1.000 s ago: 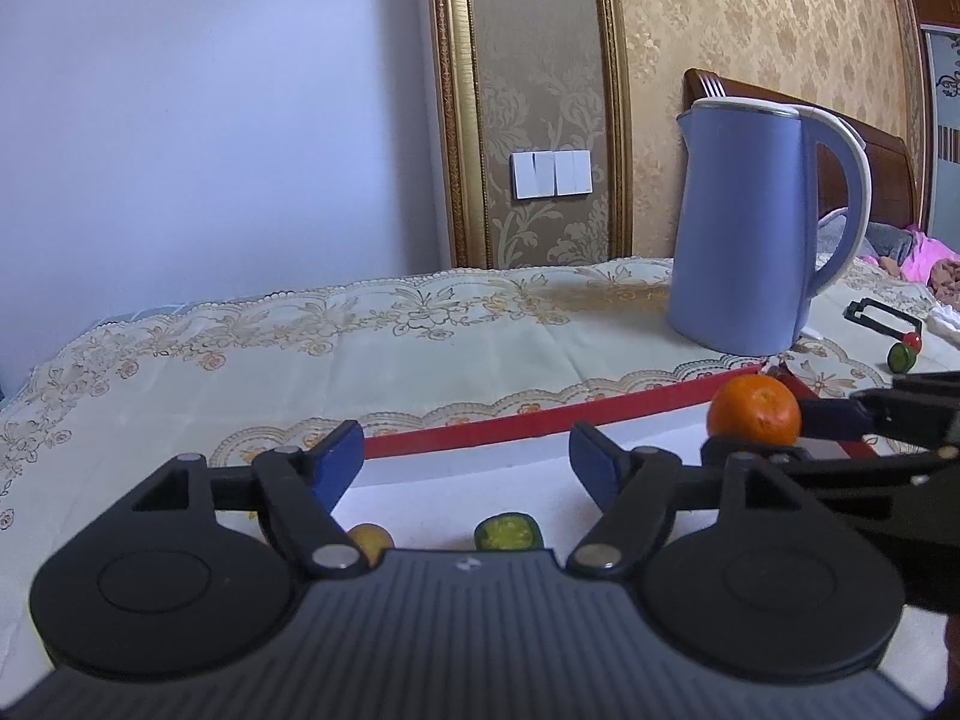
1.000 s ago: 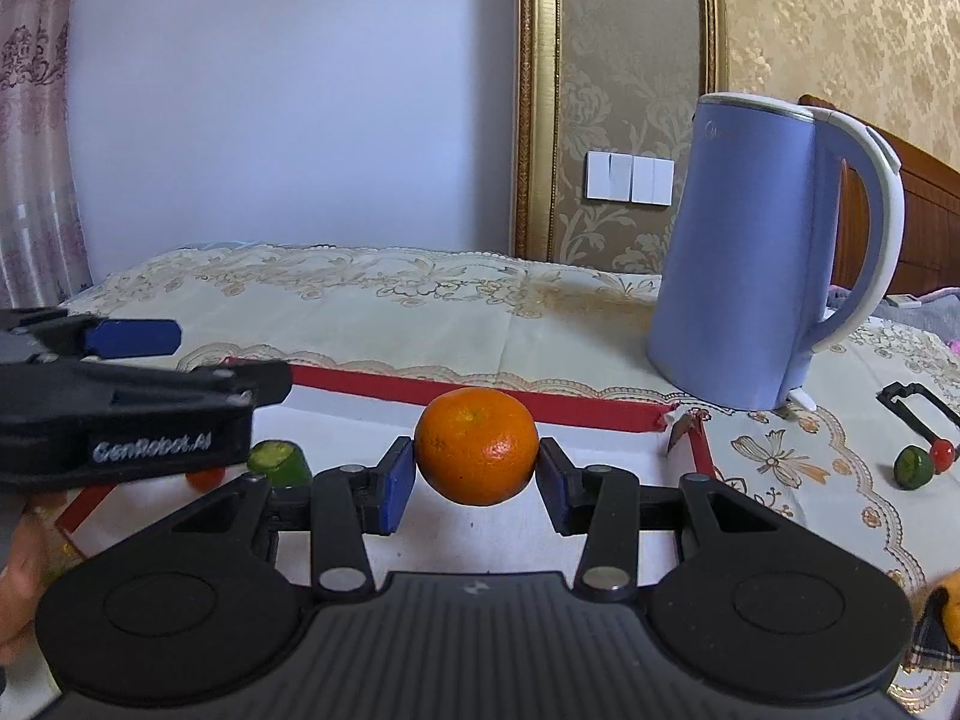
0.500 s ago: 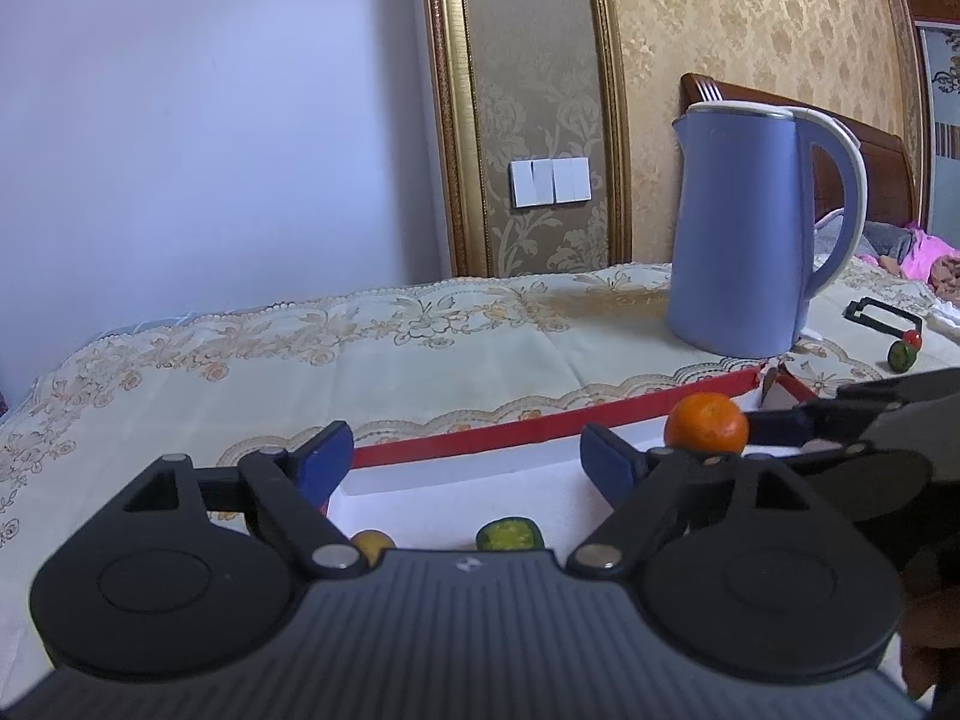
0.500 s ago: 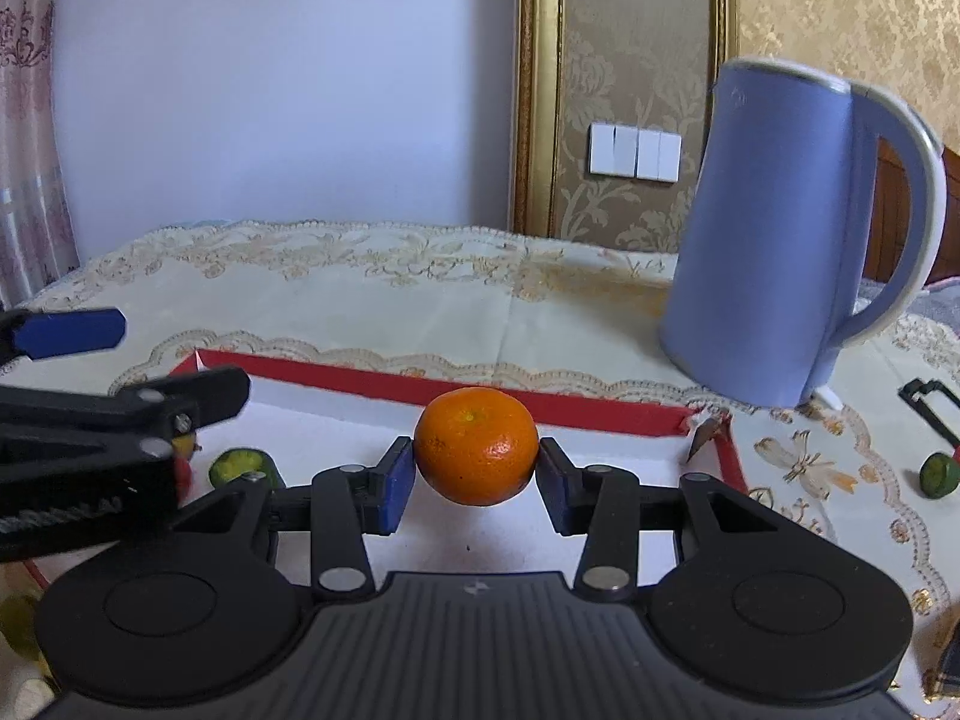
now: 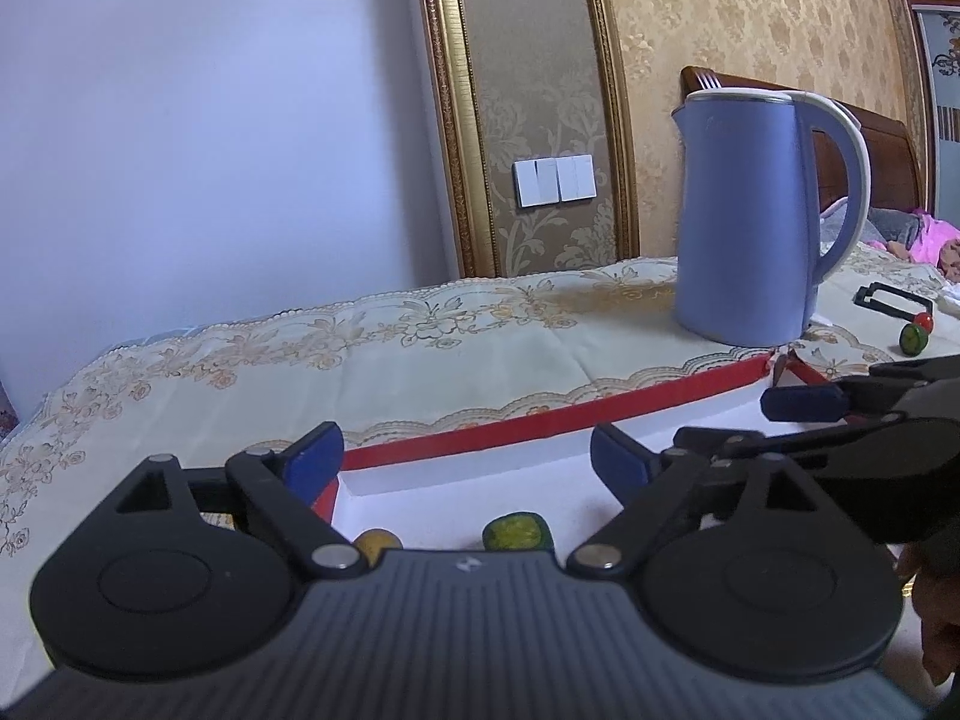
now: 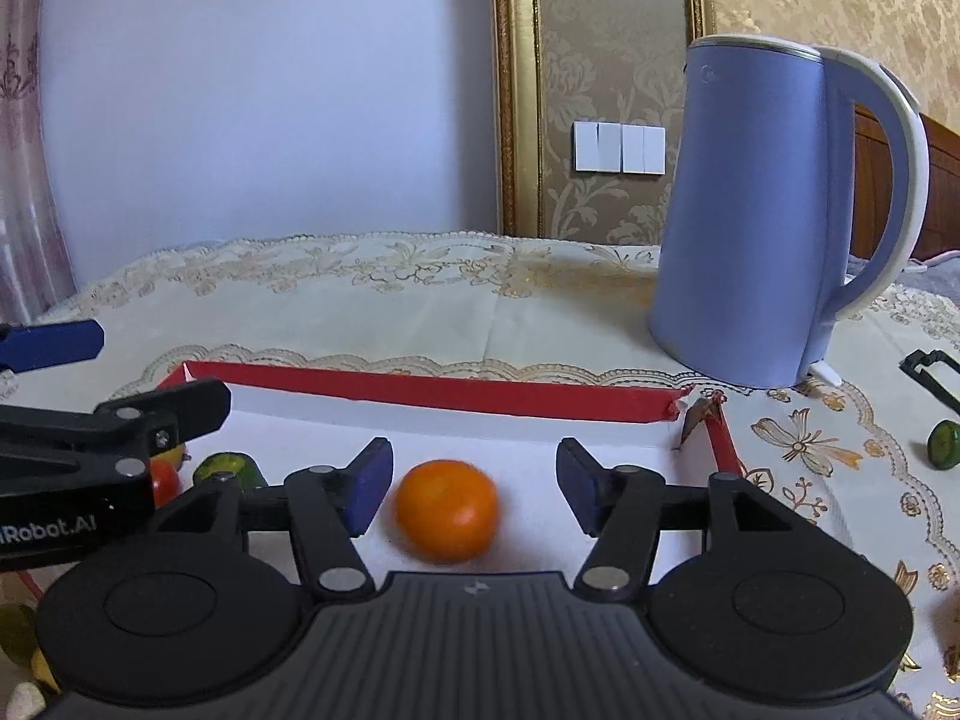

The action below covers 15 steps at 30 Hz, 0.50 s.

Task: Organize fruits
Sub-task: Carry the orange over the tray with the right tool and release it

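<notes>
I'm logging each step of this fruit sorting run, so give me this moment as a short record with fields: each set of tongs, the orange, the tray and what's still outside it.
right tongs: open, blue pads either side of the orange, not touching it
orange: free between the pads over the tray's white floor, slightly blurred
left tongs: open, holding nothing
tray: red-walled, white floor; also holds a green fruit and a red fruit at its left end
outside tray: a green fruit on the tablecloth, right of the blue kettle

Both wrist cameras look low and forward over the red-rimmed tray [image 5: 540,423] [image 6: 456,399] toward the wall; both share the blue kettle [image 5: 744,216] [image 6: 750,210]
</notes>
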Available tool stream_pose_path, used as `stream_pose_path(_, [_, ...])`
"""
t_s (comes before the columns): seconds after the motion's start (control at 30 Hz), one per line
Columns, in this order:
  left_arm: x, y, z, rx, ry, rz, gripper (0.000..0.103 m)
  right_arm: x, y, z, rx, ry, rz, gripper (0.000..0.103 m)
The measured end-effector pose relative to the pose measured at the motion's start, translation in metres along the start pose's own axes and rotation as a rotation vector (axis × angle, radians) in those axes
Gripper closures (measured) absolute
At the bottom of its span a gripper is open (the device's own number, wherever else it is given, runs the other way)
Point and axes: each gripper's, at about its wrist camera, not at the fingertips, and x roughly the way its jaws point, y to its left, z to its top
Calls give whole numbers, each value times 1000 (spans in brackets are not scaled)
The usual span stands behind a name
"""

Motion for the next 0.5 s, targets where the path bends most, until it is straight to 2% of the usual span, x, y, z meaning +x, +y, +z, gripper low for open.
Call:
stream_pose_path(0.17, [0, 3, 3, -19, -24, 11, 14, -4, -7, 0, 29, -38, 12, 43])
stream_pose_path(0.27, [-8, 17, 14, -82, -3, 22, 14, -10, -12, 3, 55, -88, 23, 43])
stream_pose_path(0.37, [-35, 42, 21, -125, -14, 2, 11, -29, -17, 7, 101, -124, 28, 43])
stream_pose_path(0.43, [-61, 56, 18, -114, -52, 31, 1, -50, -17, 7, 111, -141, 52, 43])
stream_pose_path(0.5, [-84, 67, 10, -112, -85, 51, 0, -70, -13, 3, 101, -133, 55, 43])
